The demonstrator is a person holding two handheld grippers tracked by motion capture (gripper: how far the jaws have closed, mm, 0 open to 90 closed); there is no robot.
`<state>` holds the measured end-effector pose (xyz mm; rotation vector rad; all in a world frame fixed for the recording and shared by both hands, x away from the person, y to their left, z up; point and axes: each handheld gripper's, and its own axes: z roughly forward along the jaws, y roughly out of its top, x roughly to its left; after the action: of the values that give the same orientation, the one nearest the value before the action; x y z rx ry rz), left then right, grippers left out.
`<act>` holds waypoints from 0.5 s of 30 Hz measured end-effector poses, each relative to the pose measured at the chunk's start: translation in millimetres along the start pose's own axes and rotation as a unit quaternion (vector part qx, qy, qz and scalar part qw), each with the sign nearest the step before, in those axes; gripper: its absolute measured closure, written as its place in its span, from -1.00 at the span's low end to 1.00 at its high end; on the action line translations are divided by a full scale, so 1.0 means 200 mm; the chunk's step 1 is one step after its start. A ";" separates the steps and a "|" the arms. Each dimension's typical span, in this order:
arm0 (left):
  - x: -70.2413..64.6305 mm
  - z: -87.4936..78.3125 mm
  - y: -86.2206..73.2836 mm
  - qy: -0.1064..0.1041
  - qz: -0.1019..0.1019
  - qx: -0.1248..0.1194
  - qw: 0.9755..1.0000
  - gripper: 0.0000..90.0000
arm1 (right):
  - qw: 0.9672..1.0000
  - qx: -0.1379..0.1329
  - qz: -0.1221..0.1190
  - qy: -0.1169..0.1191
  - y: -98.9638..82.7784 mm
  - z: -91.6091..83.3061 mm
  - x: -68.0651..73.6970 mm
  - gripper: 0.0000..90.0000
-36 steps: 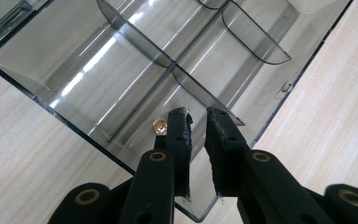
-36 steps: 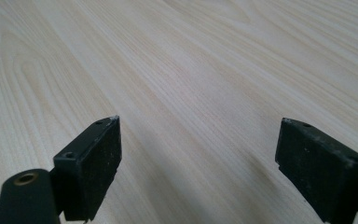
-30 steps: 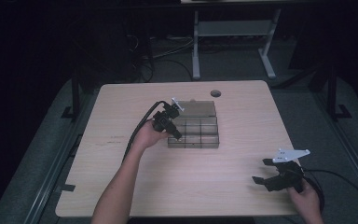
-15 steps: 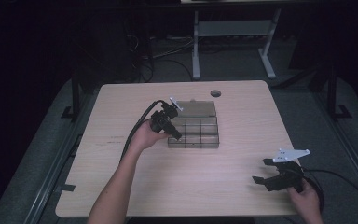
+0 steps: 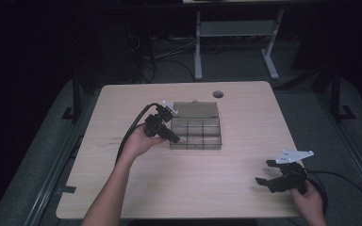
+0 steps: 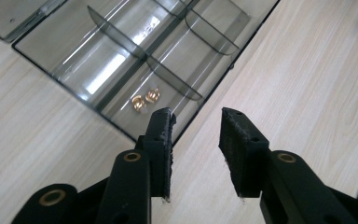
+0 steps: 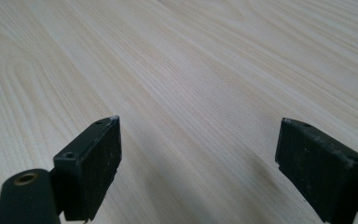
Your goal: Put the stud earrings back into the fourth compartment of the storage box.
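A: Starting at the left, what are the left tongs (image 5: pixel 175 137) doing?

B: They hang over the near left corner of the clear compartment box (image 5: pixel 202 134), which sits about mid-surface, toward the far side. Their jaws have just been opening, and they stand released with nothing between them.

A: And in the left gripper view?

B: The two black jaws are parted above the box's edge, where its wall meets the wooden surface (image 6: pixel 307 93). One fingertip (image 6: pixel 161 122) lies over the box rim, the other over bare wood.

A: Anything inside the box?

B: Two small brass inserts (image 6: pixel 145 99) lie side by side in the compartment nearest the jaws, just beyond the tips. The other compartments I can see look bare. The lid (image 5: pixel 195 109) lies open flat on the far side of the box.

A: Now to the right.

B: The right tongs (image 5: pixel 266 173) sit near the surface's near right corner, well apart from the box. In the right gripper view their jaws are spread wide and released, with plain wood grain between them.
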<state>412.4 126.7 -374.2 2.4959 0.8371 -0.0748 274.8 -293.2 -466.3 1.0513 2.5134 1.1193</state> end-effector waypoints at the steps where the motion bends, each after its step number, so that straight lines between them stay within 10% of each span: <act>1: 0.00 -0.01 -0.01 0.000 -0.002 -0.002 1.000 0.40 | 1.000 0.000 0.001 0.000 0.00 0.00 0.00 -0.69; 15: 0.00 -0.06 -0.18 0.007 -0.014 -0.023 1.000 0.30 | 1.000 0.002 0.002 -0.004 0.00 0.00 0.00 -0.69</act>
<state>389.5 157.4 -379.9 2.4452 0.8688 -0.0465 274.8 -293.1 -466.9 1.0614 2.5100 1.1093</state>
